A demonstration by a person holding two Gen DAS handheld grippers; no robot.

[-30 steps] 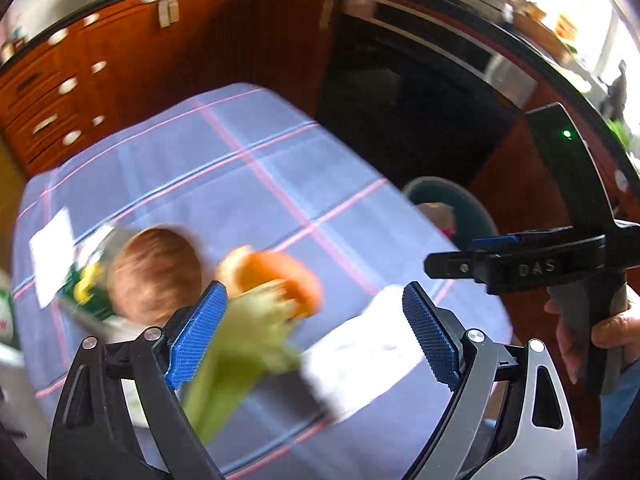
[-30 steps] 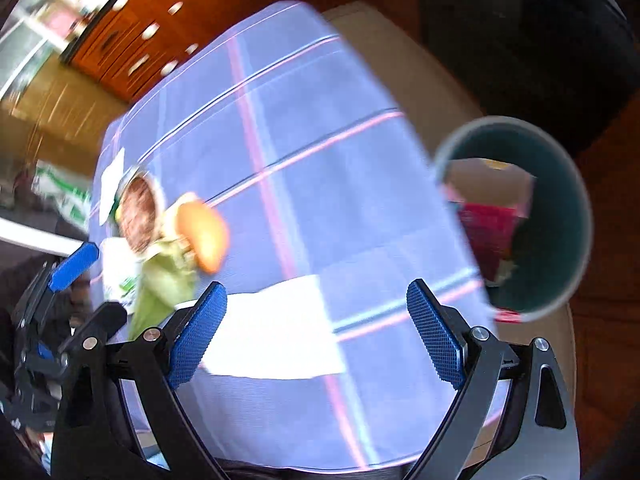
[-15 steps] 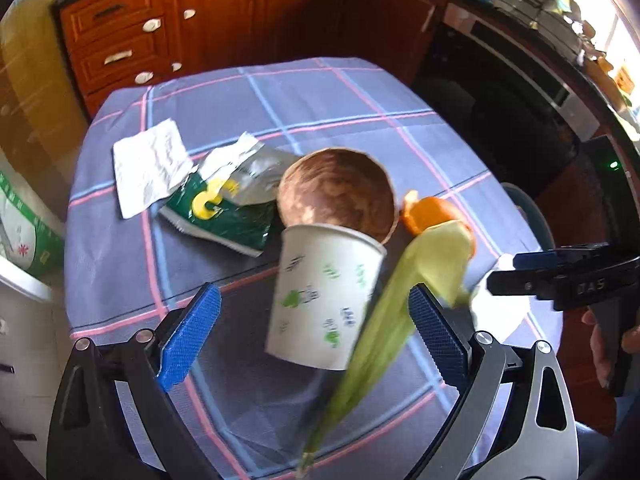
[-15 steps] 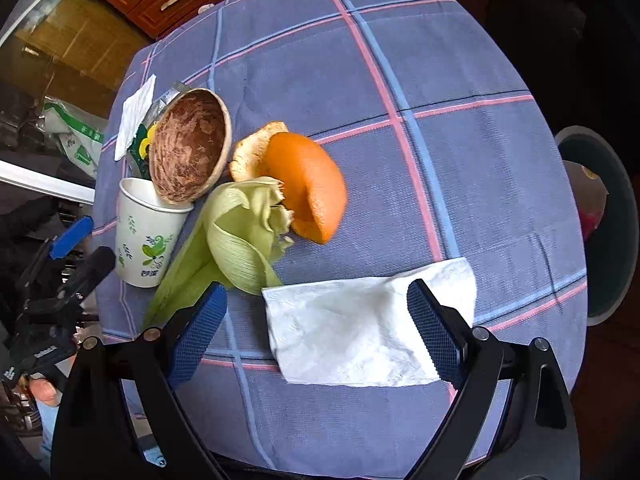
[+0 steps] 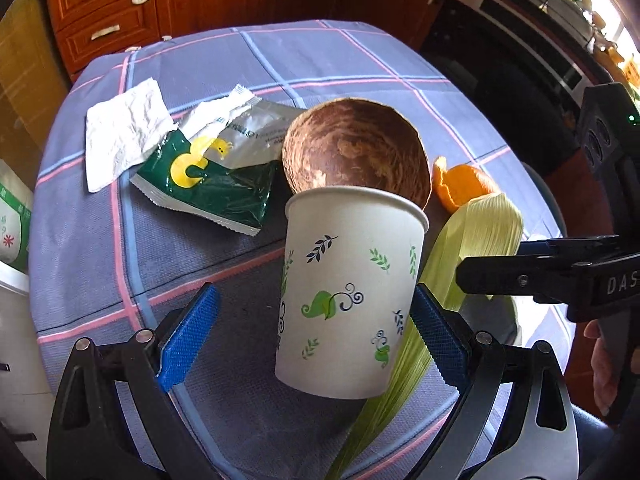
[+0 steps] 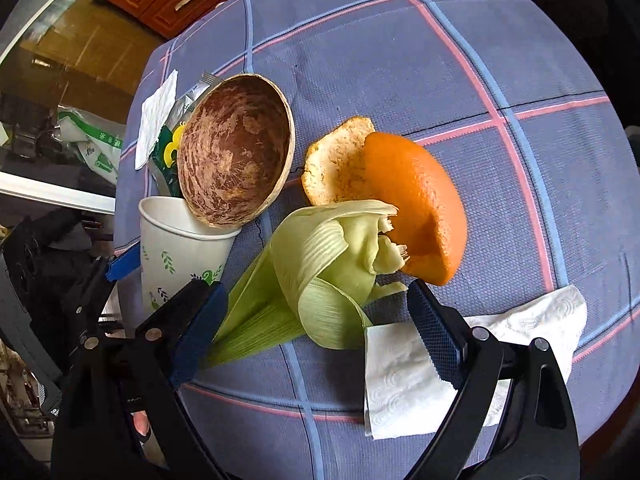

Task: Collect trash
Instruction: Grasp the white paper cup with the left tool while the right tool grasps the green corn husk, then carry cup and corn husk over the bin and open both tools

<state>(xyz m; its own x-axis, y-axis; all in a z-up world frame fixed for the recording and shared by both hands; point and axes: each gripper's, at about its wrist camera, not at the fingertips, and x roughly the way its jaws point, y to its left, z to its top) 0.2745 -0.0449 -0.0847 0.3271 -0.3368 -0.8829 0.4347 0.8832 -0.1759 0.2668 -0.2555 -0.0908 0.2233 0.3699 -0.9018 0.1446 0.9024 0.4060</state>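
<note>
A white paper cup (image 5: 348, 292) with green leaf prints stands between the blue pads of my left gripper (image 5: 312, 338), which is open; the left pad is well clear of it. Behind the cup lie a brown coconut shell (image 5: 356, 152), an orange peel (image 5: 460, 186), a green snack packet (image 5: 212, 184) and a crumpled white paper (image 5: 120, 132). My right gripper (image 6: 316, 330) is open over a pale green corn husk (image 6: 320, 272), which lies between its fingers. The orange peel (image 6: 416, 208) sits just beyond it, and a white tissue (image 6: 420, 372) lies under the right finger.
Everything rests on a round table with a blue checked cloth (image 5: 320, 64). Wooden cabinets (image 5: 104, 20) and a dark oven (image 5: 500, 64) stand behind it. A dark bin rim (image 5: 550, 204) shows past the table's right edge. A plastic bag (image 6: 92, 144) lies on the floor at the left.
Both grippers dropped toward the trash pile. The left one swung from the bin side to straddle the cup. The right one shifted from the tissue to the corn husk.
</note>
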